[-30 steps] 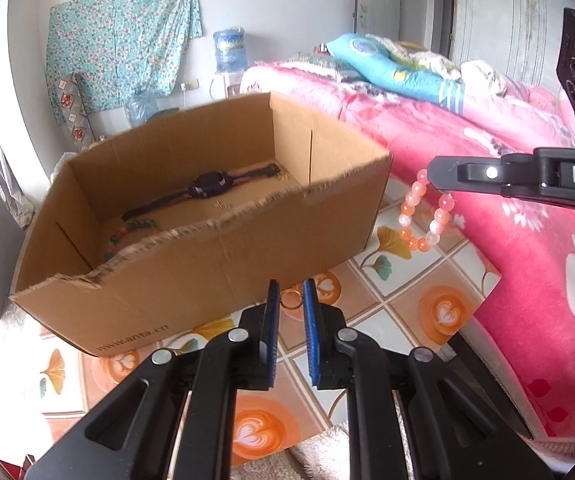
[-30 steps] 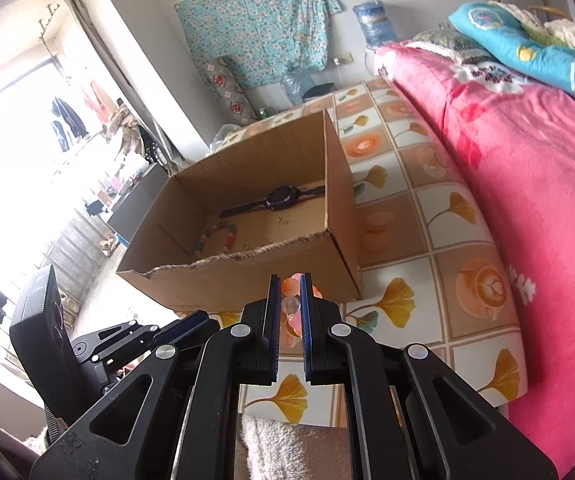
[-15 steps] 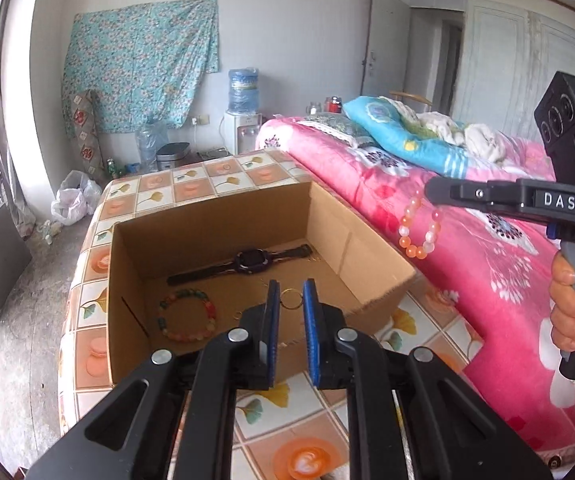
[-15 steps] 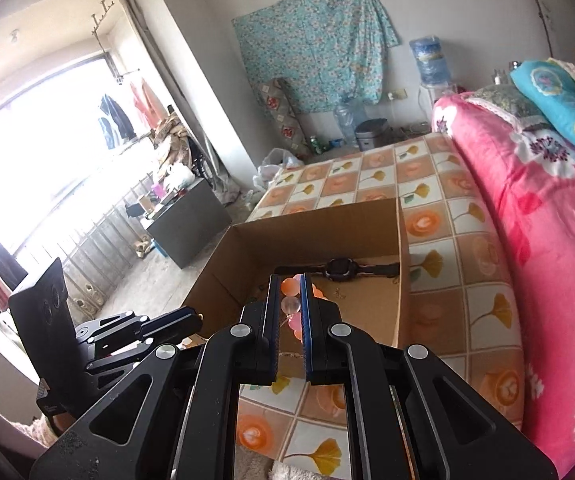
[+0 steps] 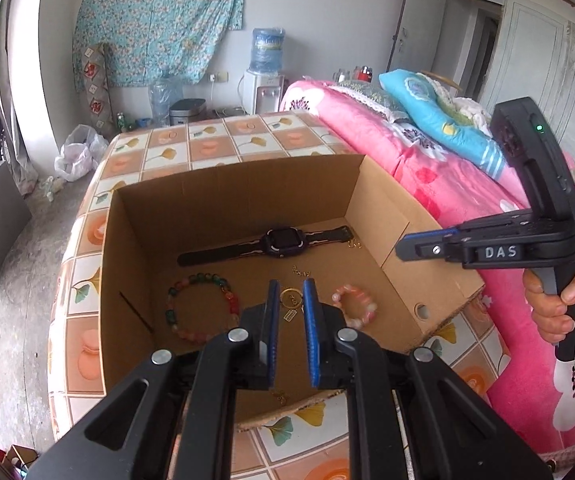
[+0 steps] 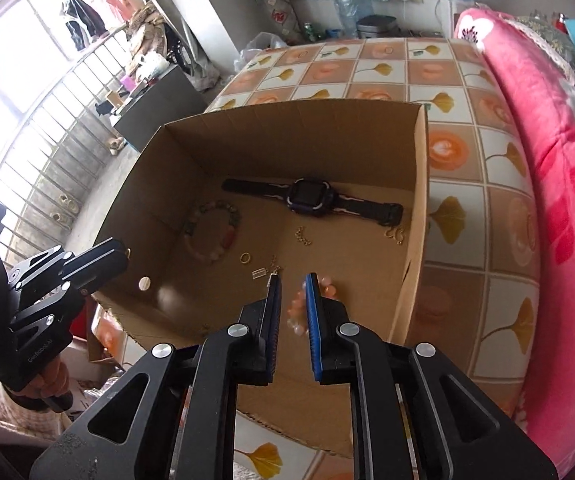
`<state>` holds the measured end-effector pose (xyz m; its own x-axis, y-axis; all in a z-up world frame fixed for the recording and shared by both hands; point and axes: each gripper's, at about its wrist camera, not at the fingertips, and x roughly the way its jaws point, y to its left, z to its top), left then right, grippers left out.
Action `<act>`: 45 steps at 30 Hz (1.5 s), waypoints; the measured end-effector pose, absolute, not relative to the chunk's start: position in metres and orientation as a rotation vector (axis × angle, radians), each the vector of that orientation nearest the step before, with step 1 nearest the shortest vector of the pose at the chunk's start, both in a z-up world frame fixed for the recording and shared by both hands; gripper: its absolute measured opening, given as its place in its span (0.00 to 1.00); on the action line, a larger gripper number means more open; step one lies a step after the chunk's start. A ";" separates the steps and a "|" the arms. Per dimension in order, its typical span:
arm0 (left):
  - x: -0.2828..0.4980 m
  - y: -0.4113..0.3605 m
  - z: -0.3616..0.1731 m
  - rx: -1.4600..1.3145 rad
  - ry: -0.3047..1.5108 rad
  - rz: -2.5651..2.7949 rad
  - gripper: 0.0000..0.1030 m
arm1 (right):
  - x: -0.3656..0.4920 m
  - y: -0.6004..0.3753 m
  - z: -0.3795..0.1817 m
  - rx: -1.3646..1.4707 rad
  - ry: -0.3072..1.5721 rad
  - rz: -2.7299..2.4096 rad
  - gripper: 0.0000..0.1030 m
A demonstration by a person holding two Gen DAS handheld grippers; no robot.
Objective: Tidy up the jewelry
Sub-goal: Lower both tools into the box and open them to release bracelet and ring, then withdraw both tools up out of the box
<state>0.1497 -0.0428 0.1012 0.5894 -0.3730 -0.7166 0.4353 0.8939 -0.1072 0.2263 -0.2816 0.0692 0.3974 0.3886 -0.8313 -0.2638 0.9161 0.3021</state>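
An open cardboard box holds a black watch, a multi-colour bead bracelet and small gold chain pieces. My left gripper hangs over the box's near side, shut on a thin gold ring. My right gripper is over the box's right side. Its jaws are opening and its pads touch nothing. The pink bead bracelet lies on the box floor beneath it.
The box stands on a table with a floral tiled cloth. A pink bed runs along the table's right side. Another gold ring and a small tag lie on the box floor. A hand holds the right gripper's handle.
Both grippers have moved from in front of the box to above its inside. The right gripper has let go of the pink bracelet, which now lies in the box. The left still holds the ring.
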 end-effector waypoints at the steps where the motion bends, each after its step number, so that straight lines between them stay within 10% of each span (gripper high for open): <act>1: 0.153 -0.045 0.100 0.080 0.824 -0.475 0.11 | 0.225 -0.286 0.073 0.132 1.069 0.403 0.13; 34: 0.294 -0.142 0.007 -0.106 1.475 -0.651 0.13 | 0.206 -0.383 0.080 0.465 0.857 0.322 0.16; 45: 0.273 -0.121 0.035 -0.161 1.324 -0.630 0.27 | 0.201 -0.382 0.075 0.492 0.862 0.311 0.23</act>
<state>0.2734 -0.1210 0.0348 0.1062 -0.5141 -0.8512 0.3364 0.8241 -0.4557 0.2012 -0.3821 0.0745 0.6163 0.4519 -0.6449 -0.0643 0.8451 0.5307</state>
